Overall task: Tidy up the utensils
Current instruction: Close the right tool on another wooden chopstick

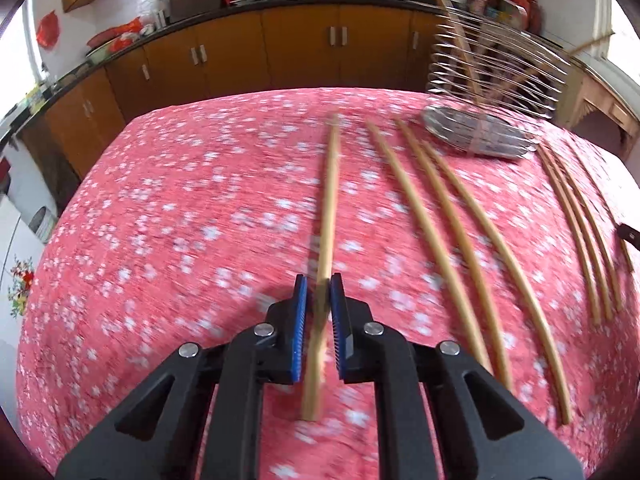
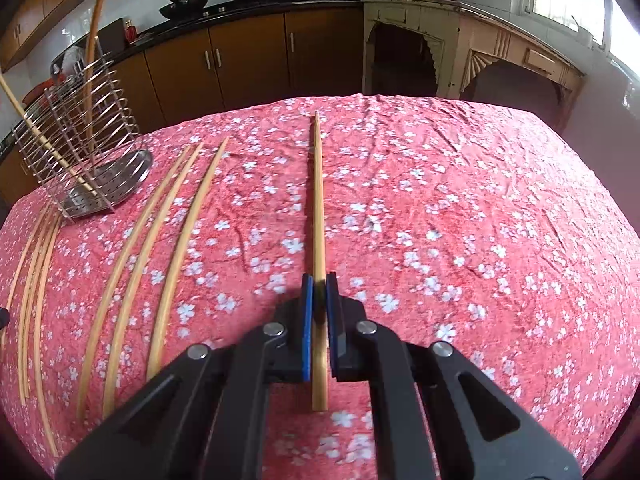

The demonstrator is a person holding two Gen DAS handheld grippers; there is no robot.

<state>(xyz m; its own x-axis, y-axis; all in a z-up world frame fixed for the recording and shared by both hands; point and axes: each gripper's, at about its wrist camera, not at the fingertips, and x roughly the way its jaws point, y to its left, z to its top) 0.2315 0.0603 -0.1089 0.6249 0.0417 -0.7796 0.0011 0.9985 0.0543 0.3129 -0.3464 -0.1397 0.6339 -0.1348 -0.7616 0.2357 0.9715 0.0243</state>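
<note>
My left gripper [image 1: 319, 282] is shut on a light wooden chopstick [image 1: 330, 200] that points away over the red flowered tablecloth [image 1: 180, 220]; this view is motion-blurred. My right gripper [image 2: 319, 280] is shut on another wooden chopstick [image 2: 318, 200]. Three loose chopsticks [image 1: 452, 232] lie on the cloth to the right in the left wrist view, and they lie left of the held one in the right wrist view [image 2: 160, 248]. A wire utensil holder [image 1: 484, 92] with chopsticks standing in it sits at the far right; it is at the far left in the right wrist view [image 2: 80, 140].
Several thinner, darker chopsticks [image 1: 580, 232] lie past the holder, near the table's edge; they show in the right wrist view [image 2: 36, 288]. Brown kitchen cabinets [image 1: 280, 48] and a dark counter with woks run behind the table. A cream wooden cabinet [image 2: 460, 52] stands at the back right.
</note>
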